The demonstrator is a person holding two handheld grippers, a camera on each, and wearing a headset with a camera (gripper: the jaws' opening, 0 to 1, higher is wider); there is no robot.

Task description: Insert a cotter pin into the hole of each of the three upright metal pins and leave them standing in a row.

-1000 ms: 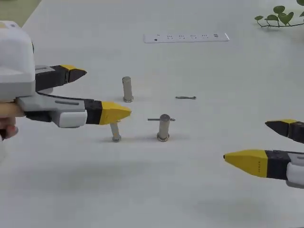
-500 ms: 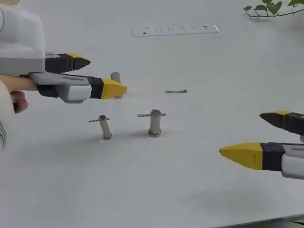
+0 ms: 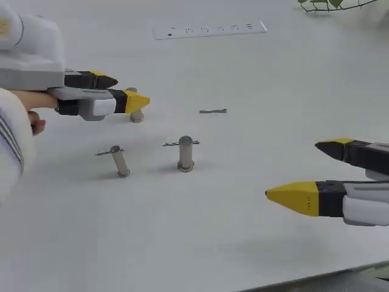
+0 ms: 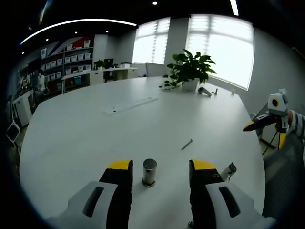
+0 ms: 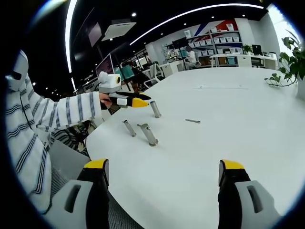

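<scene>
The left gripper [image 3: 124, 90] [image 4: 161, 166] is held wide open and has hold of nothing. In the left gripper view a bare metal pin [image 4: 149, 171] stands upright on the table [image 3: 200, 231] in the gap between its two jaws, touching neither. In the head view the same pin [image 3: 135, 113] is partly hidden behind the nearer jaw.

The right gripper [image 3: 295, 170] [image 5: 164, 165] is also wide open and empty. It hangs above the near right part of the table, well apart from all three pins.

Nearer the person than the bare pin stand two more. The middle pin [image 3: 185, 153] [image 5: 149, 134] is upright, and a cotter pin [image 3: 173, 144] runs crosswise through its top. To its left, the front pin [image 3: 119, 161] [image 5: 128, 128] looks to lean a little and carries a second cotter pin [image 3: 103, 152] through its top as well.

A loose cotter pin [image 3: 213, 111] [image 4: 187, 144] [image 5: 192, 121] lies flat on the table to the right of the bare pin, beyond the middle pin and clear of both grippers.

Farther back lies a white power strip [image 3: 209, 29] [image 4: 131, 105], and a leafy plant [image 4: 188, 69] stands at the far edge of the table.
</scene>
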